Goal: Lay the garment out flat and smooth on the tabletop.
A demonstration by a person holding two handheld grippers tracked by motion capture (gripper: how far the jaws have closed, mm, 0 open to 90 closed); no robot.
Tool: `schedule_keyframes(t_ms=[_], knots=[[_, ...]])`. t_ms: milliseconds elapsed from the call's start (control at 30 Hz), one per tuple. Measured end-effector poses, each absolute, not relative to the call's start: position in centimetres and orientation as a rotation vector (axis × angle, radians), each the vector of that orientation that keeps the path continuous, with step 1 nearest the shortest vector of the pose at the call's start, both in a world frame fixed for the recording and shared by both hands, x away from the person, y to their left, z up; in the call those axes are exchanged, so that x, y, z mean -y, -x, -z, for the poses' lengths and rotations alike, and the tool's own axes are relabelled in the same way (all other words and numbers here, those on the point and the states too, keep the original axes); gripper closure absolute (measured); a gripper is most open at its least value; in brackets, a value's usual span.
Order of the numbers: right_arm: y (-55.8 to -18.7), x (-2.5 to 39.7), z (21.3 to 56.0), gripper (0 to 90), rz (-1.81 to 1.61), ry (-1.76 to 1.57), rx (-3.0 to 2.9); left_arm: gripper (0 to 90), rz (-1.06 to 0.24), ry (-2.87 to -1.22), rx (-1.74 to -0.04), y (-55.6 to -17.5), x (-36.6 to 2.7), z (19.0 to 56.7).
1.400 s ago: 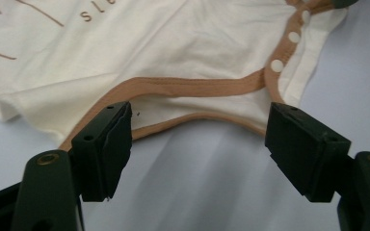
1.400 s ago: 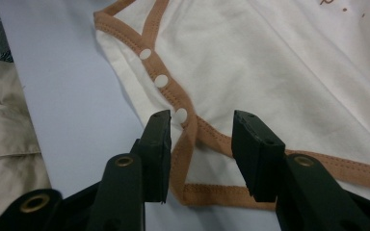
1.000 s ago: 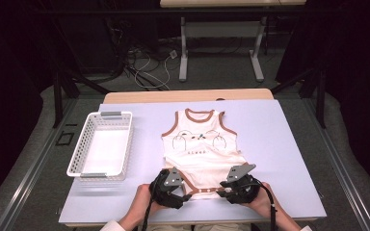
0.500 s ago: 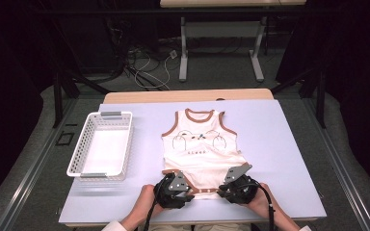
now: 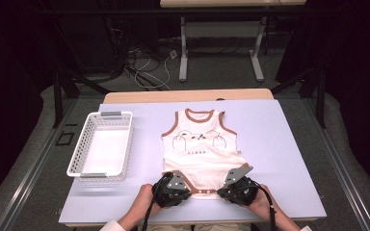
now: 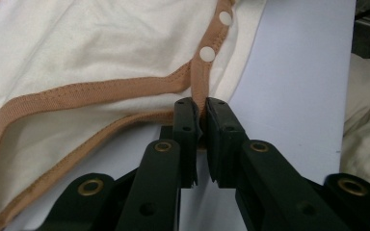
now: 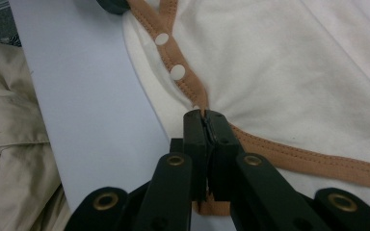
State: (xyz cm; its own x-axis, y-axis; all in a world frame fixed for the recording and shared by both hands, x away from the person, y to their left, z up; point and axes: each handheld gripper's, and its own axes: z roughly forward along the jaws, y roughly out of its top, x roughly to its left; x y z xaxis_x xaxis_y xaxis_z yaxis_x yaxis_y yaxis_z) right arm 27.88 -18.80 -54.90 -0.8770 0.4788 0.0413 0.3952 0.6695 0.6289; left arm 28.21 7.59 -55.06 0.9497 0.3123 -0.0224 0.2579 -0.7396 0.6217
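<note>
A cream baby bodysuit [image 5: 200, 147] with tan trim and a small printed front lies flat on the lilac table, neck away from me. My left gripper [image 5: 182, 187] is shut on the tan trim [image 6: 125, 89] at the bottom left corner of the snap flap. My right gripper [image 5: 224, 188] is shut on the trim [image 7: 289, 154] at the bottom right corner. White snaps [image 6: 207, 53] run along the hem between them. In the left gripper view the jaws [image 6: 200, 113] pinch the hem fold. In the right gripper view the jaws [image 7: 204, 118] meet tightly over the trim.
A white mesh basket [image 5: 83, 144] stands empty at the left of the table [image 5: 279, 144]. The table's near edge runs just behind both hands. A wooden strip borders the far edge. Beige trousers [image 7: 9, 159] show beyond the near edge.
Both grippers have moved slightly inward onto the bodysuit's bottom hem and closed on its trim. The bodysuit lies as before.
</note>
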Motion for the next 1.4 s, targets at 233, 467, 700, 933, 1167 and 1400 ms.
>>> schedule_keyframes(t_ms=[233,467,700,933,1167,1400], knots=[[-27.5,18.7,54.8,88.4,-0.991,-0.685,-2.78,85.5,-0.075,-2.452,-0.376,-27.6,-8.0,54.9],[-26.6,18.5,54.8,88.4,-0.998,-0.658,-2.805,85.6,-0.058,-2.449,-0.364,-26.8,-8.5,54.9],[-25.7,18.4,54.7,88.5,-1.002,-0.641,-2.828,85.6,-0.036,-2.46,-0.347,-25.6,-8.7,54.8],[-25.0,18.2,54.8,88.6,-1.02,-0.613,-2.851,85.6,-0.016,-2.452,-0.358,-24.9,-9.2,54.8],[-24.7,18.2,54.9,88.6,-1.033,-0.609,-2.872,85.6,-0.011,-2.452,-0.366,-24.4,-9.6,54.8],[-24.5,18.0,54.9,88.5,-1.041,-0.577,-2.908,85.6,0.014,-2.454,-0.365,-24.0,-10.0,54.8]])
